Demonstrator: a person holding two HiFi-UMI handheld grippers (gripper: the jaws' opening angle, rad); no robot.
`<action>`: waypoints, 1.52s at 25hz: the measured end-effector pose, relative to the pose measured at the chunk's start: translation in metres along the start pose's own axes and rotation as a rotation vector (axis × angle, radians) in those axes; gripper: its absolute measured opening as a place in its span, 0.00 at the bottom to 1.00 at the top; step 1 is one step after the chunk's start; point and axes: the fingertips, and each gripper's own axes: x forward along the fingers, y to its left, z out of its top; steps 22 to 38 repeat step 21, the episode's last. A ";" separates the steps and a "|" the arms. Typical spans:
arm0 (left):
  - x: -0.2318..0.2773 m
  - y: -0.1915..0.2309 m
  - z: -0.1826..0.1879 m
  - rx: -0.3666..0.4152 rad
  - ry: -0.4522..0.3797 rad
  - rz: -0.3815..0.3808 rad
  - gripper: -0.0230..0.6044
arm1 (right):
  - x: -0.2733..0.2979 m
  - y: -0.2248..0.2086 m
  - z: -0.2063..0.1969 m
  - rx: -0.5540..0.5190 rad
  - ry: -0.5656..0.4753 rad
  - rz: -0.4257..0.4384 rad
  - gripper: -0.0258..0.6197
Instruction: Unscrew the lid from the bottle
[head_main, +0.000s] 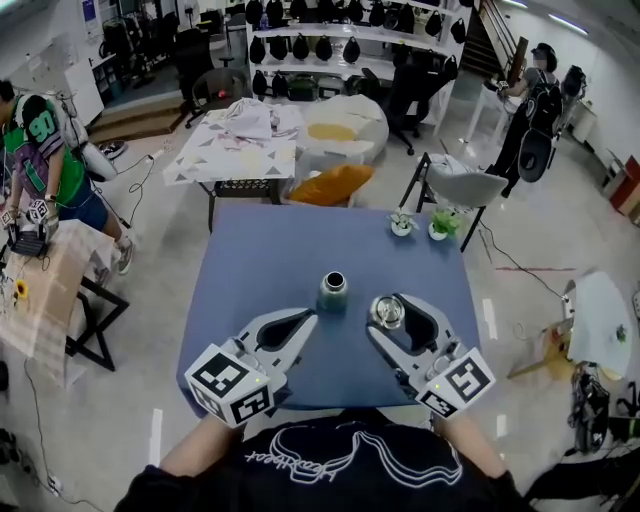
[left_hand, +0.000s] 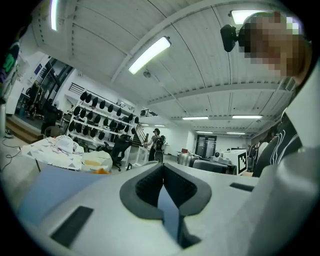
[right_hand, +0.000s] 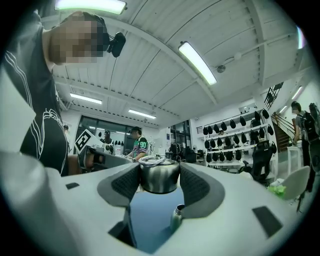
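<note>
Right gripper (head_main: 397, 309) clamped on lid (head_main: 387, 313) — bottle (head_main: 333, 292) upright, open, just left of it; left gripper (head_main: 303, 318) closed, empty.

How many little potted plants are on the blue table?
2, side by side at the far edge of the blue table, toward the right: a pale potted plant and, right of it, a greener potted plant. None looks hidden.

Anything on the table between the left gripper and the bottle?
No. In the head view, only bare blue table separates the shut left gripper from the open bottle.
</note>
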 end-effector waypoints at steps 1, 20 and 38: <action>0.000 0.000 -0.001 -0.003 0.001 0.003 0.05 | 0.000 -0.001 -0.001 0.001 -0.002 -0.001 0.43; 0.010 0.013 -0.013 -0.053 0.024 0.046 0.05 | 0.009 -0.012 -0.011 0.012 0.022 0.012 0.43; 0.011 0.015 -0.013 -0.055 0.024 0.050 0.05 | 0.010 -0.013 -0.011 0.014 0.021 0.014 0.43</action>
